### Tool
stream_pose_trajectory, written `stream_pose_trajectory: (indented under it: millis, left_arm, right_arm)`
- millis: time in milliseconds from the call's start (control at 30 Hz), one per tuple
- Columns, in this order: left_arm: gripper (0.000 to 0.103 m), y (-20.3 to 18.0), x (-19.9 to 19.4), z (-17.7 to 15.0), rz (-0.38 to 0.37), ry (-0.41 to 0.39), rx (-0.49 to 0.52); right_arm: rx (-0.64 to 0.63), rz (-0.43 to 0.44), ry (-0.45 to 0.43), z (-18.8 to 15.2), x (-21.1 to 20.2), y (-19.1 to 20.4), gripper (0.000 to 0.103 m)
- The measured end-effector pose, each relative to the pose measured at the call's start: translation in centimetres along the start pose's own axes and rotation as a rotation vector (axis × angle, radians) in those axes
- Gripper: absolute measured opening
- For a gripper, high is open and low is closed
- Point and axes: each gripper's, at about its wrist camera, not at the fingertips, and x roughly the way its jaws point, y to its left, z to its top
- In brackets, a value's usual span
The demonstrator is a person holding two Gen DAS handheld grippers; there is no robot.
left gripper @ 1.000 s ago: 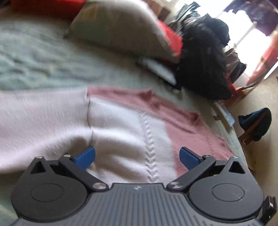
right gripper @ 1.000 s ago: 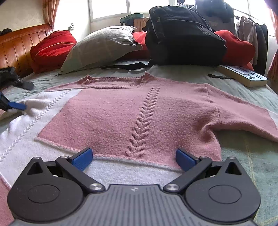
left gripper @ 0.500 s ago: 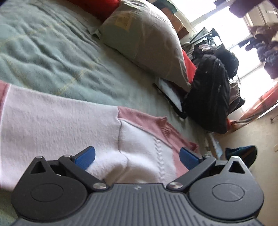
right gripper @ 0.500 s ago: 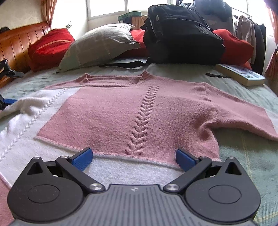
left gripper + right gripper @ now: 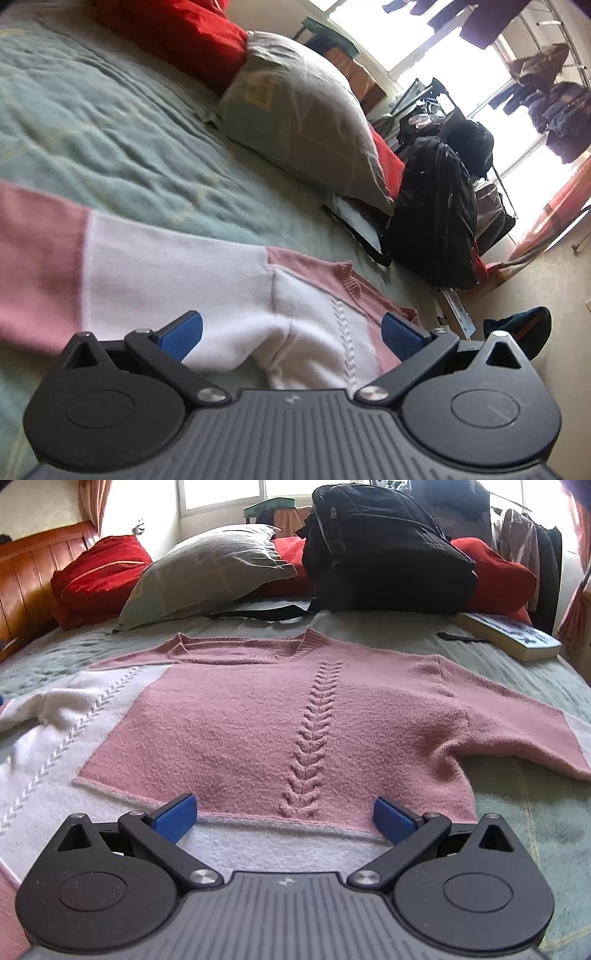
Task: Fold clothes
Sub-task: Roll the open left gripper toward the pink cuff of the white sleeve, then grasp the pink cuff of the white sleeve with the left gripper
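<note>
While the pink and white knitted sweater (image 5: 295,716) lies spread face up across the middle of the bed (image 5: 528,812), its neckline points toward the pillows at the head edge and one sleeve reaches out toward the bed's right edge. Over the hem nearest the foot edge, the right gripper (image 5: 284,814) hovers low, its blue fingers (image 5: 173,818) spread wide with nothing between them. By the white shoulder, where the fabric bunches up, the left gripper (image 5: 291,334) is likewise released, fingers (image 5: 181,334) apart over the cloth and gripping none of it; the white sleeve with its pink cuff runs off toward the bed's left edge. Beyond the neckline sit a grey pillow (image 5: 207,576), red cushions (image 5: 99,572) and a black backpack (image 5: 384,554), with a book (image 5: 509,637) near the right edge.
</note>
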Motion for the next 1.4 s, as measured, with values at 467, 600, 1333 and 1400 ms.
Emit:
stream_pose_trajectory:
  millis: [467, 600, 1333, 1400]
  left_arm:
    - [0.102, 11.7, -4.5, -3.0, -0.006, -0.184, -0.33]
    - [0.102, 12.6, -3.1, -1.2, 0.041, -0.238, -0.339]
    - [0.007, 16.5, -1.1, 2.9, 0.194, -0.298, -0.374]
    - [0.007, 16.0, -1.1, 3.0, 0.222, -0.296, -0.337]
  right_arm:
    - [0.095, 0.081, 0.011, 0.6, -0.9, 0.7, 0.103]
    - [0.087, 0.114, 0.006, 0.8, -0.9, 1.4, 0.103]
    - [-0.034, 0.535, 0.042, -0.5, -3.0, 6.9, 0.103]
    - [-0.053, 0.61, 0.047, -0.7, -3.4, 7.8, 0.103]
